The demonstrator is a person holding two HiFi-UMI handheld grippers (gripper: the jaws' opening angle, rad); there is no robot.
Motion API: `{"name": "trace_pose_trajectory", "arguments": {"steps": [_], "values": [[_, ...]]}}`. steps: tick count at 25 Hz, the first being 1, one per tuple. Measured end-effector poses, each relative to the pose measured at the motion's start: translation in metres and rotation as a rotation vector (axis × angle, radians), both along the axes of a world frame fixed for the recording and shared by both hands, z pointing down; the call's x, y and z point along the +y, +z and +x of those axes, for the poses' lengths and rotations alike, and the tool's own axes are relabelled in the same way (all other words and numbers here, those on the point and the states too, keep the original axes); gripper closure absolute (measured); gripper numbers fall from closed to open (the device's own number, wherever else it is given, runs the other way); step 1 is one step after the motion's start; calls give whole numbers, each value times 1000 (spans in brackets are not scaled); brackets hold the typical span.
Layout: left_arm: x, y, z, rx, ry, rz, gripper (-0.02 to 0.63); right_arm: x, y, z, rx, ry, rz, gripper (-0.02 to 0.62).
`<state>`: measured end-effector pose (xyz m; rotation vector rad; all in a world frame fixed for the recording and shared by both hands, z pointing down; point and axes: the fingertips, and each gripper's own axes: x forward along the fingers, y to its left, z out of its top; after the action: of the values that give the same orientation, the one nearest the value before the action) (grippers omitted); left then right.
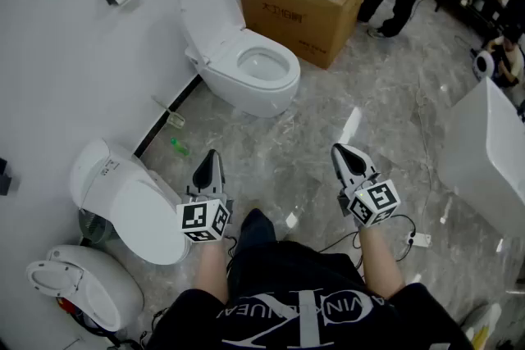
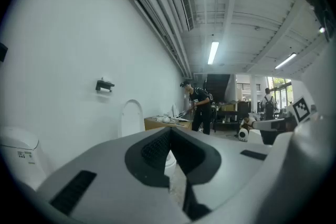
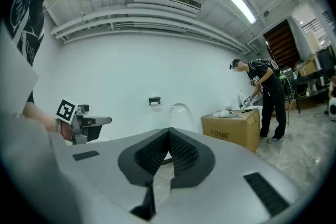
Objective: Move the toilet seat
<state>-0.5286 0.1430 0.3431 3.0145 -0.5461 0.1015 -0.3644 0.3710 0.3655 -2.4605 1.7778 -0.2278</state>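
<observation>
Risk first. Yet to reach the seat (image 1: 223,68), down at 12 o'clock on the far toilet (image 1: 246,98), well apart from both grippers. Could pinch too shallow on smooth plastic and drop it with a slam. Could knock the upright lid (image 1: 203,4) behind. Could clip the near toilet (image 1: 131,205) at 9 o'clock. Left gripper (image 1: 210,156): fingers pressed together, holding nothing. Right gripper (image 1: 341,150): likewise closed, empty, touching nothing.

White wall (image 1: 49,53), grey marble floor (image 1: 369,119), cardboard box (image 1: 299,8)
</observation>
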Motion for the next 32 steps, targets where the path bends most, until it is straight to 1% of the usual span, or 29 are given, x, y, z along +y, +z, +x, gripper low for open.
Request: {"name": "trace_pose_trajectory", "arguments": {"steps": [8, 13, 15, 19, 20, 23, 26, 28, 32], "values": [[5, -1, 11, 2, 7, -2, 603, 8, 0, 6, 4, 7, -4, 586], [15, -7, 30, 24, 25, 6, 603, 20, -3, 16, 8, 2, 2, 586], [19, -6, 40, 21, 40, 9, 601, 22, -2, 23, 4, 6, 6, 584], [16, 1, 62, 2, 56, -2, 601, 21, 6, 38, -24, 6, -6, 490], [15, 2, 69, 3, 62, -8, 587, 21, 8, 44, -27, 7, -9, 474], [11, 12, 98, -10, 81, -28, 532, 21, 14, 71, -38, 27, -10, 451], [7, 33, 136, -30, 79, -81, 494, 20, 26, 100, -57, 47, -32, 436], [8, 42, 168, -35, 94, -114, 478, 21, 34, 119, -68, 56, -58, 425], [6, 45, 240, -55, 166, -118, 466, 19, 43, 170, -87, 80, -87, 420]]}}
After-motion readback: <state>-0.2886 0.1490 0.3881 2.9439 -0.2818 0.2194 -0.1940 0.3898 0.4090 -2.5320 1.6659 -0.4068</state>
